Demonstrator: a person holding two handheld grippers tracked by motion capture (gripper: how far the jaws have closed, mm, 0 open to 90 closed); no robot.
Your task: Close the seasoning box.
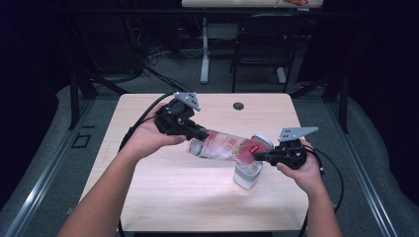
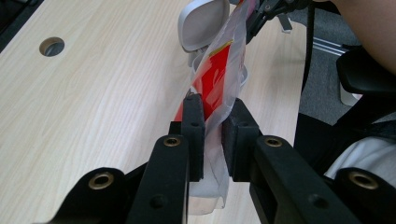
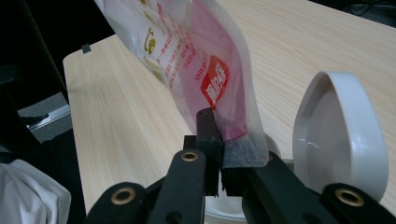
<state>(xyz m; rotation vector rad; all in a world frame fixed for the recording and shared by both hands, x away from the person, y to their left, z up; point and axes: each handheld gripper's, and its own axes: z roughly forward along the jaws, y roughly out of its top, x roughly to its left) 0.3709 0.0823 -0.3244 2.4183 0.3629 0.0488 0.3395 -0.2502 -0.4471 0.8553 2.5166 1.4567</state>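
Observation:
A clear plastic pouch (image 1: pixel 225 145) with red and white print stretches between my two grippers, tilted down toward the right. My left gripper (image 1: pixel 200 133) is shut on its upper left end; in the left gripper view the pads (image 2: pixel 194 121) pinch the film of the pouch (image 2: pixel 219 70). My right gripper (image 1: pixel 257 158) is shut on the lower right end, and its jaws (image 3: pixel 222 140) clamp the sealed corner of the pouch (image 3: pixel 196 60). Right under that corner stands a clear container (image 1: pixel 246 175) with its white flip lid (image 1: pixel 262 140) (image 3: pixel 341 140) (image 2: pixel 201 23) open.
The light wooden table (image 1: pixel 148 187) has a round cable hole (image 1: pixel 238 105) (image 2: pixel 51 45) near its far edge. Black cables trail off both grippers. Beyond the table stand a dark chair (image 1: pixel 262 44) and a white desk leg (image 1: pixel 204 49).

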